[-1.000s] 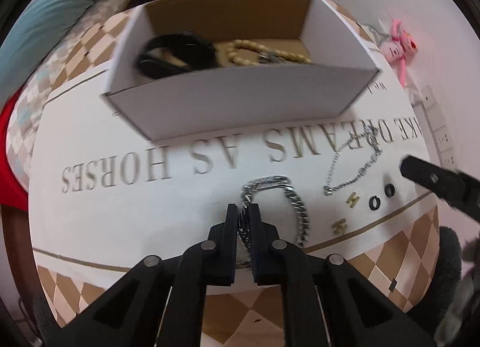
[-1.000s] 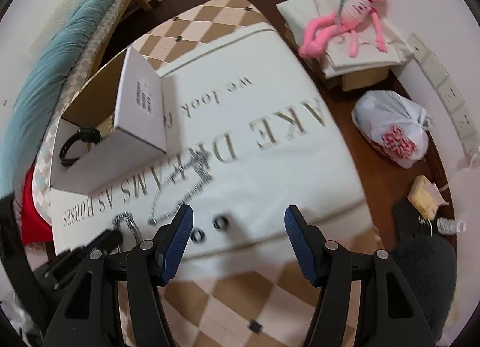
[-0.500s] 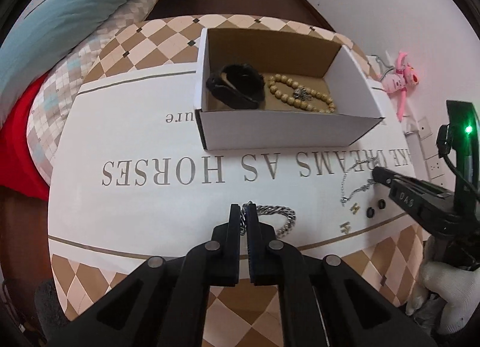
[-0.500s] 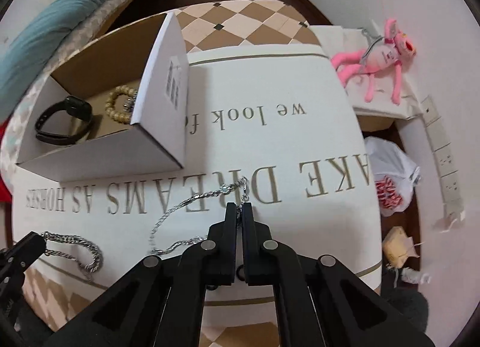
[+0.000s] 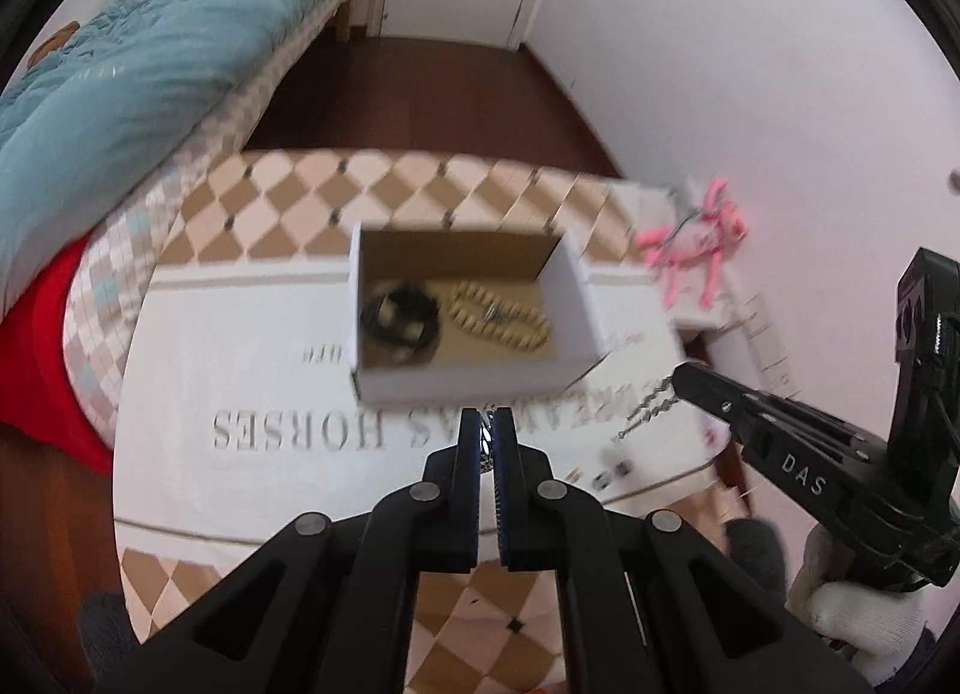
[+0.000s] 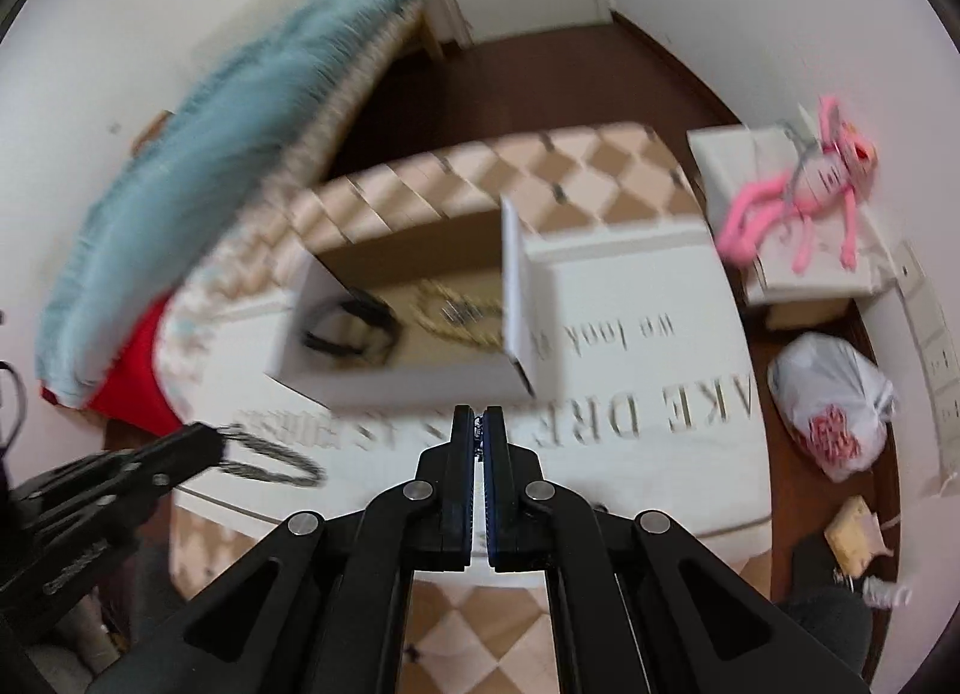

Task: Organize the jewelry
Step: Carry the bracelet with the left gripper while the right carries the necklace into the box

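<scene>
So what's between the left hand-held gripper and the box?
Nothing lies there: in the left wrist view, only bare white lettered cloth stretches from the left hand-held gripper, shut on a chunky chain, to the box.

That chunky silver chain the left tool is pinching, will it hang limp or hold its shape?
Probably limp: the chunky chain droops in a loose loop from the left tool. It looks like thick metal links, so likely weighty for its size. It may swing as it travels toward the box.

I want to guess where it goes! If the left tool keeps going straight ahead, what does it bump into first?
Probably the near white wall of the cardboard box, which sits right past the left tool holding the thick silver chain. Depth is blurry, so it might pass over into the box.
</scene>
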Available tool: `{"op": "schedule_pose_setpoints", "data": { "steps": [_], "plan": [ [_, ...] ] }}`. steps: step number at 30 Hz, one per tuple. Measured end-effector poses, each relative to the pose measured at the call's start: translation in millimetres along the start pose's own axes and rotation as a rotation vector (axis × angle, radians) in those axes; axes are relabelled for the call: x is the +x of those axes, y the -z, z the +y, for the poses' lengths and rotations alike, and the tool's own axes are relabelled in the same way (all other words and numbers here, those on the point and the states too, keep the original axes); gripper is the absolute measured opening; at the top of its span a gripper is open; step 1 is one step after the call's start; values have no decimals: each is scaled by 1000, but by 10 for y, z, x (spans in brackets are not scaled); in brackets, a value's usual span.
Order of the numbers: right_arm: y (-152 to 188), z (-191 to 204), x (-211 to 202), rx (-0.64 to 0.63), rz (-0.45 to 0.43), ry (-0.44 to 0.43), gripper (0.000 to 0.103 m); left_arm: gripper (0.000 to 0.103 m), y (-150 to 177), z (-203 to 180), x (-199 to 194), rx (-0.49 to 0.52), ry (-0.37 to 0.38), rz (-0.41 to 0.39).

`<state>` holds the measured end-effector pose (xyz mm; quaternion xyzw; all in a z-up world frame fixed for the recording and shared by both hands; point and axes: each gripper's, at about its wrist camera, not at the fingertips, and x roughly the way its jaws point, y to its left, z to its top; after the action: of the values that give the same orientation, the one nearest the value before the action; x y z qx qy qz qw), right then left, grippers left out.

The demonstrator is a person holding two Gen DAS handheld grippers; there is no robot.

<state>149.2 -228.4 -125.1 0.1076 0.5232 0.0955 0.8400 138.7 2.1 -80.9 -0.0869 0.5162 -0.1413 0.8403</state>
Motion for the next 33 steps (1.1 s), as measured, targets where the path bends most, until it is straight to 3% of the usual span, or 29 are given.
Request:
{"op": "schedule_pose_setpoints", "data": {
  "steps": [5,9,19,28,33],
  "plan": [
    [-416,214,-399,-31,-72,-78,2,1,-434,-33,-182,19,32,-58],
    [-744,289,-400,-54,-77,-99,2,1,-745,-31,-126,51,9,-74],
    [-1249,249,413,-59,56,-60,2,1,-1219,223,548,68,-61,26],
    [-1335,177,902,-55,133,-27,2,2,-1317,308,985,55,-47,116],
    [-1354,176,1077,-78,180,-20,3,7,-1398,330,1066,48,-92,133]
  ]
}}
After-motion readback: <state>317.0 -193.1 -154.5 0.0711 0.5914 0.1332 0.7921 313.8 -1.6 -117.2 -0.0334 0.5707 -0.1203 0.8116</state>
